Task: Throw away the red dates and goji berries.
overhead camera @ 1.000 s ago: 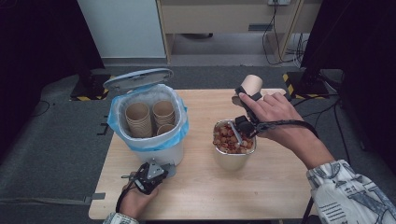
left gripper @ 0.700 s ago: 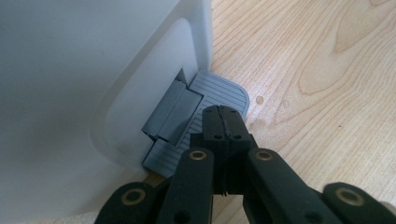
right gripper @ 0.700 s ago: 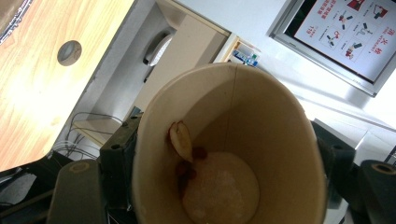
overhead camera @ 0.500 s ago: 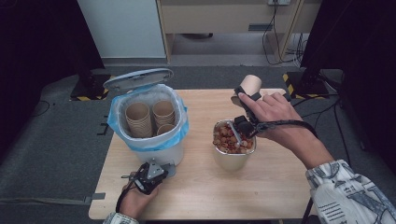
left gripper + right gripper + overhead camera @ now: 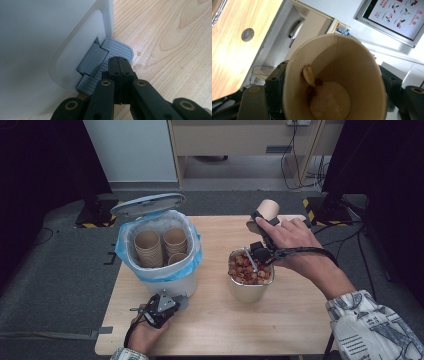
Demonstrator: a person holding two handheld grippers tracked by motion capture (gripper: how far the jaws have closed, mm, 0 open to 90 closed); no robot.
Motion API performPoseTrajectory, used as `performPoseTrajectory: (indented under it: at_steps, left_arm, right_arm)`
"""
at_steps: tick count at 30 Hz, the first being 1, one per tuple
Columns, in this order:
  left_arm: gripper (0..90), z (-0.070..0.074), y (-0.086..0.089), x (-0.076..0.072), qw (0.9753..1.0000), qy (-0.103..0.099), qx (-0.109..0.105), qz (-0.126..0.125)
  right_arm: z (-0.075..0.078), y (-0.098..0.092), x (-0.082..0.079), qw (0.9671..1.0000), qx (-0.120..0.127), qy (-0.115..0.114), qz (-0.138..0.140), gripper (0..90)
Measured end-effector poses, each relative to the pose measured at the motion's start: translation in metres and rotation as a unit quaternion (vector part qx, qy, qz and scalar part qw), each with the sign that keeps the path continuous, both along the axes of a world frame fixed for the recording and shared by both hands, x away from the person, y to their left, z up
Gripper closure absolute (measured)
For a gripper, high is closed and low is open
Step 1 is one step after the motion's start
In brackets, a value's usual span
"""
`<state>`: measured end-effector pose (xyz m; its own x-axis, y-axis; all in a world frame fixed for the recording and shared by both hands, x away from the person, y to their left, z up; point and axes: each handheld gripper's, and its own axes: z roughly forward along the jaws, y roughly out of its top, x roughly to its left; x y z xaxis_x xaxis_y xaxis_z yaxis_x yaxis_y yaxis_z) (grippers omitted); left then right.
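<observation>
The left gripper (image 5: pixel 119 61) has its two black jaws pressed together with nothing between them, their tips resting on the ribbed grey foot pedal (image 5: pixel 117 48) at the base of the white bin (image 5: pixel 37 45). In the high view this gripper (image 5: pixel 161 306) sits near the front-left edge of the worktop (image 5: pixel 220 320), held by the left hand (image 5: pixel 145 335), just in front of the bin (image 5: pixel 160 280).

The right gripper (image 5: pixel 332 82) is clamped around a paper cup (image 5: pixel 352 65), one jaw on each side of its wall. The cup is tipped on its side so its mouth faces the camera; a nut shell or peel scrap (image 5: pixel 309 75) clings to the inner wall, and a few reddish bits lie near the pale bottom. From above, the right gripper (image 5: pixel 262 227) and right hand (image 5: pixel 292 237) hold the cup (image 5: pixel 269 210) tilted above the back-right part of the worktop, just behind a metal container (image 5: pixel 249 285) full of reddish-brown nuts or snacks (image 5: pixel 247 270); what exactly they are is hard to tell at this size.

The bin stands at the left side of the worktop with its lid (image 5: pixel 147 204) raised. A blue bag liner (image 5: pixel 192 260) folds over its rim, and stacked paper cups (image 5: pixel 161 244) stand inside. A patterned sleeve (image 5: pixel 372 325) covers the right arm at the front-right corner.
</observation>
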<state>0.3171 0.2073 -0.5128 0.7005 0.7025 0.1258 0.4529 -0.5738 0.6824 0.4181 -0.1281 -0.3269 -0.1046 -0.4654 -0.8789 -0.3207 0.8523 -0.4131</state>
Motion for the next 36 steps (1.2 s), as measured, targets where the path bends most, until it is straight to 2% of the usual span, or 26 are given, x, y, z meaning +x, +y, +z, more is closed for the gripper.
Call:
performPoseTrajectory:
  at_steps: [13,21,23,28,32,36]
  left_arm:
    - [89.8,0.000,0.000,0.000,1.0000,0.000,0.000,0.000]
    - [89.8,0.000,0.000,0.000,1.0000,0.000,0.000,0.000]
    - [89.8,0.000,0.000,0.000,1.0000,0.000,0.000,0.000]
    - [89.8,0.000,0.000,0.000,1.0000,0.000,0.001,0.000]
    - [89.8,0.000,0.000,0.000,1.0000,0.000,0.000,0.000]
    - [89.8,0.000,0.000,0.000,1.0000,0.000,0.000,0.000]
  right_arm:
    - [0.000,-0.004,0.006,0.9992,0.033,0.019,-0.007,28.0]
    - [0.001,-0.007,0.010,0.9964,0.072,0.038,-0.022,27.9]
    - [0.002,-0.008,0.011,0.9945,0.091,0.046,-0.025,27.9]
    - [0.004,-0.013,0.019,0.9908,0.116,0.061,-0.033,27.9]
    - [0.004,-0.015,0.023,0.9840,0.155,0.078,-0.038,27.9]
    - [0.005,-0.016,0.025,0.9811,0.170,0.085,-0.038,27.9]
